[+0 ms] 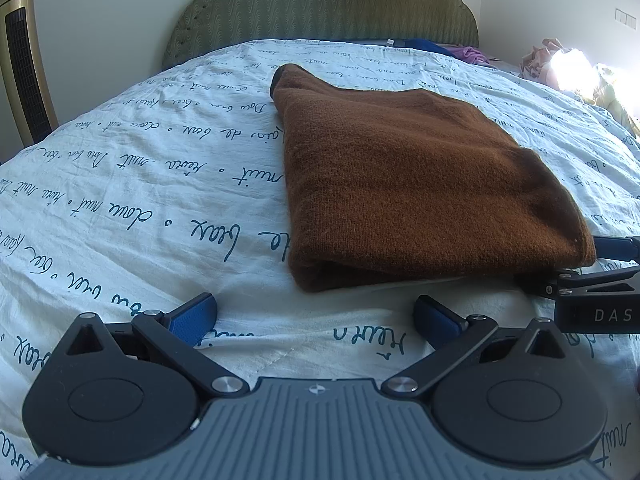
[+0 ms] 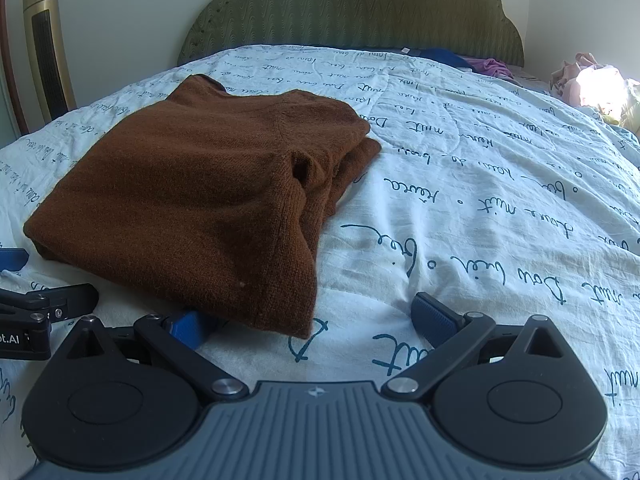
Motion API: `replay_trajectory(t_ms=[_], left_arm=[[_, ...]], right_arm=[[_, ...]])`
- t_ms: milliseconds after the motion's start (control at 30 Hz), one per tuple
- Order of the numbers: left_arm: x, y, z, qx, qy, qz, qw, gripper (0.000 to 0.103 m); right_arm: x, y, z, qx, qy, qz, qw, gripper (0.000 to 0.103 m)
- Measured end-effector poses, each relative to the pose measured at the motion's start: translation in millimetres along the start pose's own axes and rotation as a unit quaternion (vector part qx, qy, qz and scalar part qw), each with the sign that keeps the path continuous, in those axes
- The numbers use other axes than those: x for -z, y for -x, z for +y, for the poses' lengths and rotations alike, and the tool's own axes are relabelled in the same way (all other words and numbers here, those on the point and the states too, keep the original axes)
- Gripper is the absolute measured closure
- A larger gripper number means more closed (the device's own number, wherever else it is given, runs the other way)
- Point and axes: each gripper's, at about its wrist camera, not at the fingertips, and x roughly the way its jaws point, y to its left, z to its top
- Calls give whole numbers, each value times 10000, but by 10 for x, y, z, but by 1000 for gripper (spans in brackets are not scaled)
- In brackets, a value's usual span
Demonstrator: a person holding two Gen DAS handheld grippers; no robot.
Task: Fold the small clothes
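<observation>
A brown knitted sweater point(image 1: 408, 172) lies folded into a thick rectangle on the bed; it also shows in the right wrist view point(image 2: 192, 192). My left gripper point(image 1: 316, 316) is open and empty, just in front of the sweater's near folded edge, not touching it. My right gripper point(image 2: 312, 320) is open; its left finger point(image 2: 188, 328) sits at the sweater's near corner, partly under the hem, and its right finger lies on bare sheet. The right gripper's fingers also show at the right edge of the left wrist view point(image 1: 580, 268).
The bed has a white quilt point(image 1: 140, 184) printed with blue script and a green padded headboard point(image 1: 320, 4). A gold tower fan point(image 2: 46, 40) stands at the left. Blue and pink clothes point(image 2: 472, 62) lie near the headboard; a sunlit heap point(image 2: 596, 84) lies at the right.
</observation>
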Motion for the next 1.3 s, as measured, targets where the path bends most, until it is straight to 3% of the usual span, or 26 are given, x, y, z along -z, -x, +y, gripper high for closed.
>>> replay_trajectory(t_ms=[1300], left_arm=[[-7,2,24,51,21,-28,10000,0]], right_arm=[[3,1,0,0,-1,-2,10000,0]])
